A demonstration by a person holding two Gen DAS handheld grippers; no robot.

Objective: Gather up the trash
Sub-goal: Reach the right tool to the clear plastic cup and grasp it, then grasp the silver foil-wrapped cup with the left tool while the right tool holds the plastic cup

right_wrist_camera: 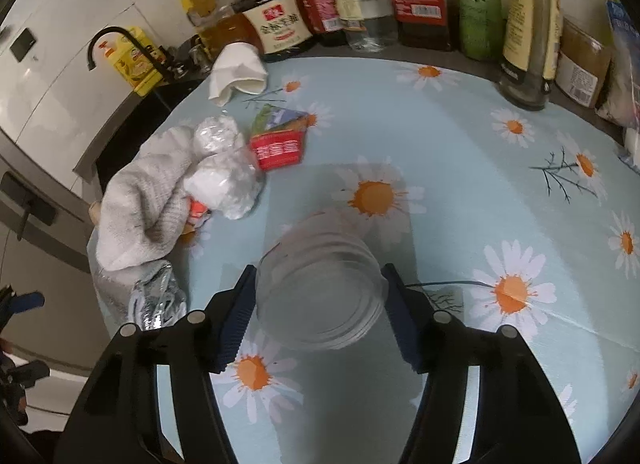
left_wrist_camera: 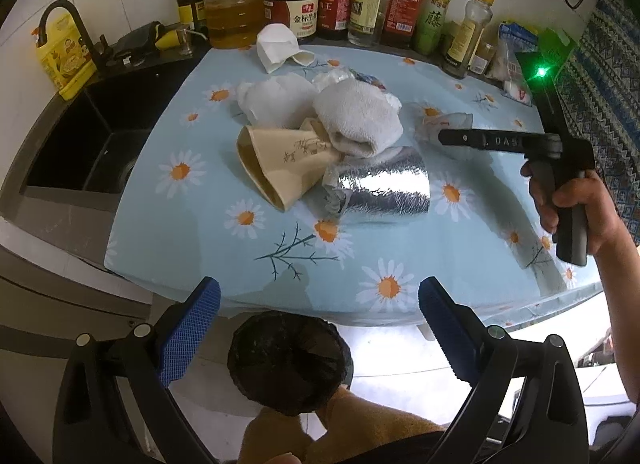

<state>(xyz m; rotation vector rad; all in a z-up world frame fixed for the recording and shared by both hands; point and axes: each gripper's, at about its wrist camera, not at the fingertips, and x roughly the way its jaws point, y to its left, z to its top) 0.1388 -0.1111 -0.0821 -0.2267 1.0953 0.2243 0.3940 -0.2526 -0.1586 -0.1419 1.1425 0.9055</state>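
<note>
Right fingers (right_wrist_camera: 318,300) clamp a clear plastic cup (right_wrist_camera: 320,288) above the tablecloth (right_wrist_camera: 460,184); left fingers (left_wrist_camera: 320,328) spread apart

Even indoor light falls on the bench (left_wrist_camera: 200,232), glare flaring off a foil sheet (left_wrist_camera: 384,192); a clear plastic cup (right_wrist_camera: 320,284) smears with motion blur, and fisheye distortion bends the dark-vignetted edges.

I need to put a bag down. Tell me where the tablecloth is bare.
Bare cloth runs along the near edge, between the silver foil bag and the bin below. More lies right of the clear cup, toward the bottles. The centre-left is crowded: towel, paper cone, wrappers.
</note>
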